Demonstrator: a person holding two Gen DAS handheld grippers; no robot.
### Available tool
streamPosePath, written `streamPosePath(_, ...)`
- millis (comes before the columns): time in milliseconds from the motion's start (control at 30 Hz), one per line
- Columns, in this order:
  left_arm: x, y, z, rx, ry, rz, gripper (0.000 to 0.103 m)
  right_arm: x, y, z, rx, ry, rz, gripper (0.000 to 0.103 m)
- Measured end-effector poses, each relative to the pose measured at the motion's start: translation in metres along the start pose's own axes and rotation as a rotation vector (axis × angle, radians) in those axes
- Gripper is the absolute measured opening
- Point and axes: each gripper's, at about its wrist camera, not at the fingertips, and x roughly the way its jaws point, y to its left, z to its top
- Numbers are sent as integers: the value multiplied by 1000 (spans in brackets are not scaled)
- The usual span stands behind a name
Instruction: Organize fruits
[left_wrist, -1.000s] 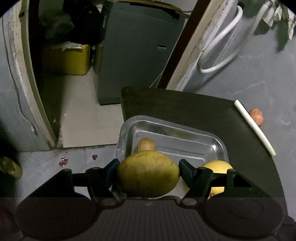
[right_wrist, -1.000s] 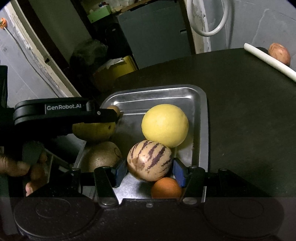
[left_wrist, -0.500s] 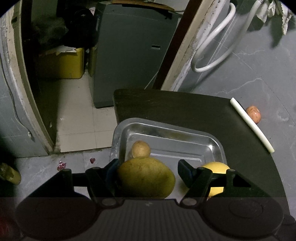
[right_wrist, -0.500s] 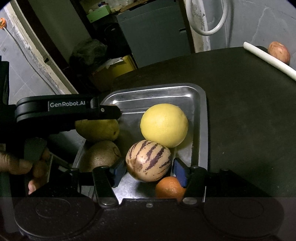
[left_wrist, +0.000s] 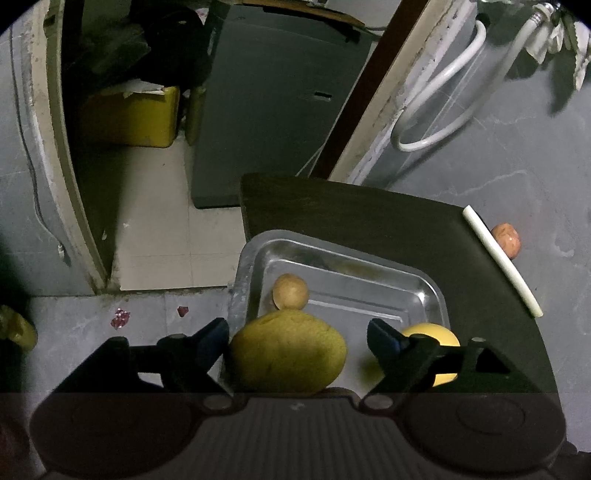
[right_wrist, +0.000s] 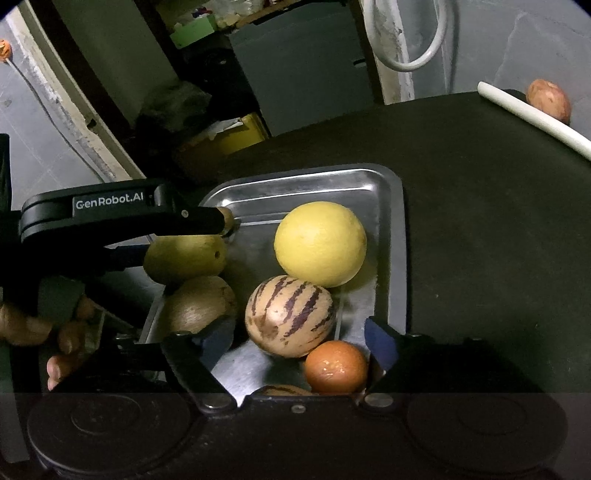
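Over the metal tray (right_wrist: 391, 236), both grippers have just been opening: left gripper (left_wrist: 297, 338) lets go of the green-yellow fruit (left_wrist: 288, 354) by the tray's left edge, right gripper (right_wrist: 299, 338) frees the striped fruit (right_wrist: 290, 315) mid-tray. Both drops look done.

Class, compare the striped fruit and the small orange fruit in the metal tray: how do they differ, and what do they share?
The striped fruit is pale cream with dark purple streaks; the orange fruit is plain orange. The striped fruit is clearly larger. The striped fruit touches the yellow fruit; the orange fruit does not. Both are rounded and lie in the tray, touching each other.
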Motion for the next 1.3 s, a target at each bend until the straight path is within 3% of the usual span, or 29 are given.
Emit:
streamPosePath(367, -21, 2, -2, -34, -44, 13, 100, -19, 5, -7, -44, -73, -31, 87)
streamPosePath(933, -71, -10, -24, -23, -115, 44, 102, -74, 2, -19, -35, -238, -69, 99)
streamPosePath(1300, -108, -31, -63, 24, -176, 84, 102, -118, 7, -42, -117, -349, -137, 102)
